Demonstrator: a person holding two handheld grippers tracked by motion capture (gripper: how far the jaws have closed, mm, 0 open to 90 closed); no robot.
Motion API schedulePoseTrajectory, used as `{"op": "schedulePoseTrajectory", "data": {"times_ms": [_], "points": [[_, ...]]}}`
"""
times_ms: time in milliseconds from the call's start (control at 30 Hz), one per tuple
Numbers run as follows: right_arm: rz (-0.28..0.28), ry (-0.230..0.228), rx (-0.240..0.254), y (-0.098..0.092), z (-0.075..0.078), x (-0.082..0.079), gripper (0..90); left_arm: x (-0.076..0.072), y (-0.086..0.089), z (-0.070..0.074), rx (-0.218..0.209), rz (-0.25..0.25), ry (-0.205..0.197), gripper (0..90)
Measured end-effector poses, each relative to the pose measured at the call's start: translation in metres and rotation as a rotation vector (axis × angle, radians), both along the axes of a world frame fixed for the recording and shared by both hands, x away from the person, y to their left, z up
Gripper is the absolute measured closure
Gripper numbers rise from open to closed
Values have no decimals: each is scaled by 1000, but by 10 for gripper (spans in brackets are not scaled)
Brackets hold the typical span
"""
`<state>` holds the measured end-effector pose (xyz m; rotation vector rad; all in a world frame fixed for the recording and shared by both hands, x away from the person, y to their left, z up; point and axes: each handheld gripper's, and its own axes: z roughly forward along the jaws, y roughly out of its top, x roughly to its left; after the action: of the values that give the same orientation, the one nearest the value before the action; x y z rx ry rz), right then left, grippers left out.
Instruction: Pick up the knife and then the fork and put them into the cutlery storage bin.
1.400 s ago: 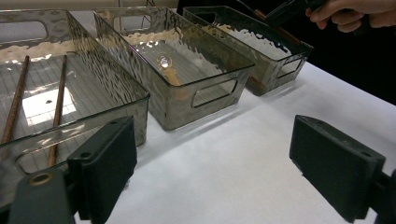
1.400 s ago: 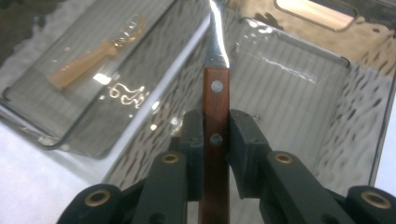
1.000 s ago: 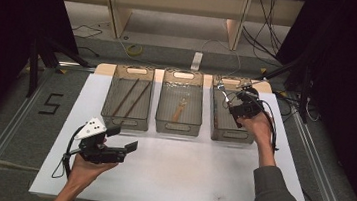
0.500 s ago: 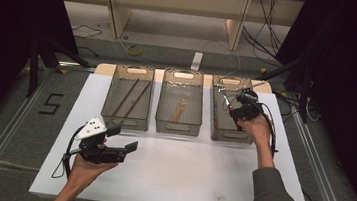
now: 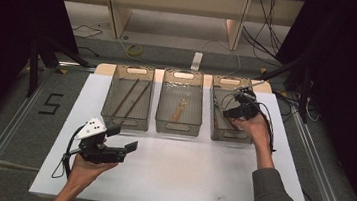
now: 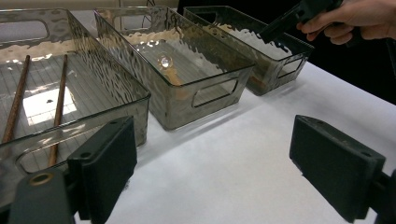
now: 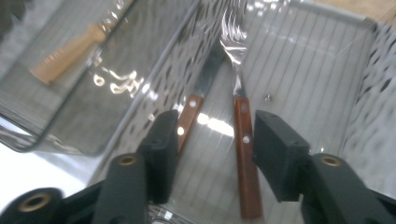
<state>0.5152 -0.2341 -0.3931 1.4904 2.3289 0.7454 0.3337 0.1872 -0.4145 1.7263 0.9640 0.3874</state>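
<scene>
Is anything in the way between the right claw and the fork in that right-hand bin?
Nothing visible is. The right claw hangs inside the right bin, its jaws having just been opening, with the fork lying on the bin floor between them, not pressed. A knife lies beside the fork, near one jaw.

White tabletop carrying three clear bins

The white table [image 5: 173, 175] is bearing three smoky transparent bins in a row ahead of the left gripper [image 5: 124, 147]: the left bin [image 5: 125, 120] sitting nearest its jaws, the middle bin [image 5: 177, 126] just beyond, and the right bin [image 5: 230, 135] lying farthest, under the right gripper [image 5: 230, 111].
</scene>
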Motion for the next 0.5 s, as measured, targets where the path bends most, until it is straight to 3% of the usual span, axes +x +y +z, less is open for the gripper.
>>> {"op": "schedulePoseTrajectory", "data": {"times_ms": [500], "points": [[95, -100, 38, 6, 22, -33, 408, 0, 0, 0, 0, 0, 0, 143]]}}
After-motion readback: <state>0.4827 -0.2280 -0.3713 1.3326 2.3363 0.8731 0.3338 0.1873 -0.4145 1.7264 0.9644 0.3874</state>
